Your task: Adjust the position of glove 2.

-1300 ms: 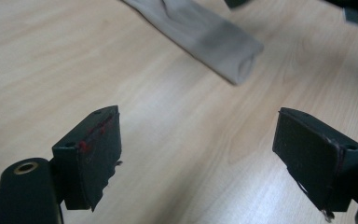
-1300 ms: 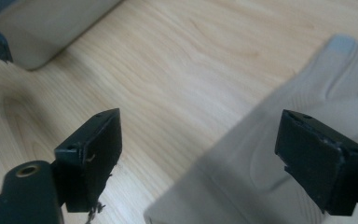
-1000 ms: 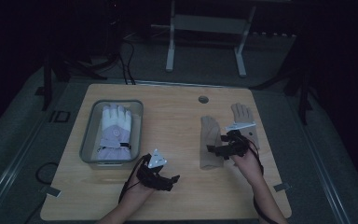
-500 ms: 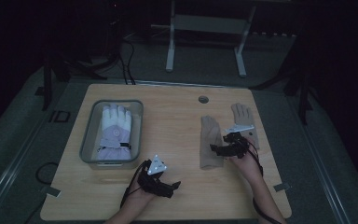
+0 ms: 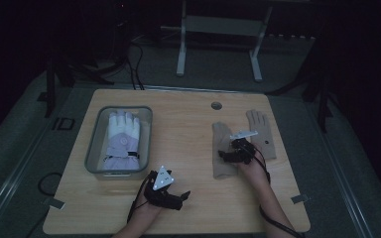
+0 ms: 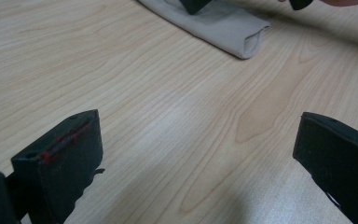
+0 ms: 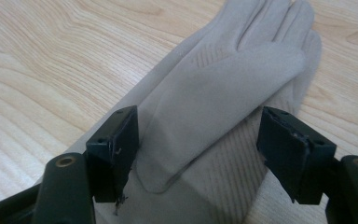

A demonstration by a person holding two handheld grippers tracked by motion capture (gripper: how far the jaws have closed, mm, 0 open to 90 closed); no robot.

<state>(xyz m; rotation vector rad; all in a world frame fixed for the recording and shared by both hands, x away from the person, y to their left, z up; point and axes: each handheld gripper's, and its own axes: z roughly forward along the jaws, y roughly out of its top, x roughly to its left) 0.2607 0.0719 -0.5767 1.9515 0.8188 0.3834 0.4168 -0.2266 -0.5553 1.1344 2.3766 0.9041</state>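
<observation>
We bring our right gripper (image 5: 226, 156) down onto the beige glove (image 5: 222, 153) beside the tray (image 5: 93, 148), its jaws narrowing around the glove's thumb. Our left gripper (image 5: 184, 197) opens fully and turns toward that glove.

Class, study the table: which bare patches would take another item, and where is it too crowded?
Bare wood lies in the middle strip between the clear bin and the near beige glove, and along the front edge between the left gripper and the right forearm. It is crowded at the right, where the right gripper sits over that glove beside the second glove.
</observation>
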